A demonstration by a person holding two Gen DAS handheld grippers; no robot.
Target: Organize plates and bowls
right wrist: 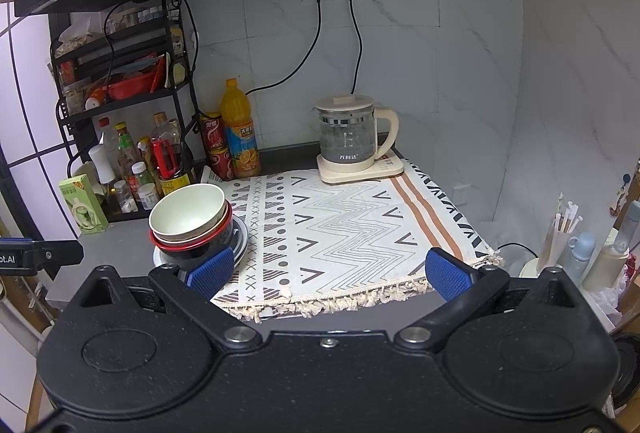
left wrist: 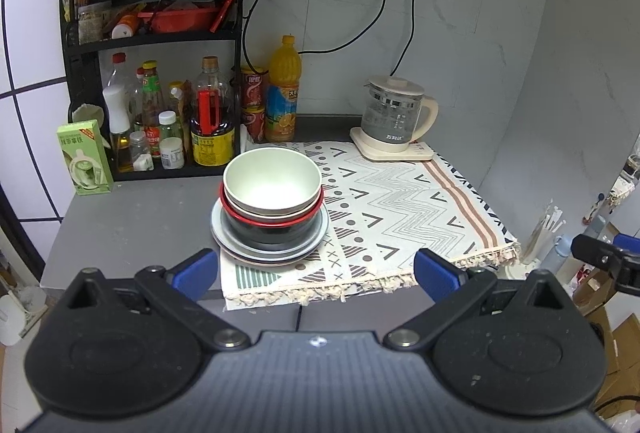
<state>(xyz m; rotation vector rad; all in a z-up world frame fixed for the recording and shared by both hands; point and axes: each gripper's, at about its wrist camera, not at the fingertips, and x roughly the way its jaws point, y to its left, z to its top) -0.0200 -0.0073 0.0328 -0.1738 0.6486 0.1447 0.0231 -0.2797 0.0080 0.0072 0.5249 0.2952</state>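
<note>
Grey counter (left wrist: 120, 229) w/ patterned cloth (left wrist: 400, 209). One stack at cloth's left edge: 3 nested bowls (left wrist: 272, 189) on approx. 2 plates (left wrist: 224, 237). 1 kettle (left wrist: 394, 117) at back. Left gripper (left wrist: 314, 275) & right gripper (right wrist: 328, 271): both wide apart, empty, touching nothing.

Bowls (left wrist: 272, 189): nested together, on the plates (left wrist: 270, 247).
Plates: at the cloth's (left wrist: 400, 209) 9 o'clock edge, partly on the counter (left wrist: 132, 225).
Kettle (left wrist: 394, 117): at the cloth's 1 o'clock corner.
Bottle rack (left wrist: 160, 73): at 11 o'clock behind the stack.
Carton (left wrist: 85, 157): at 9 o'clock from the rack's foot.
</note>
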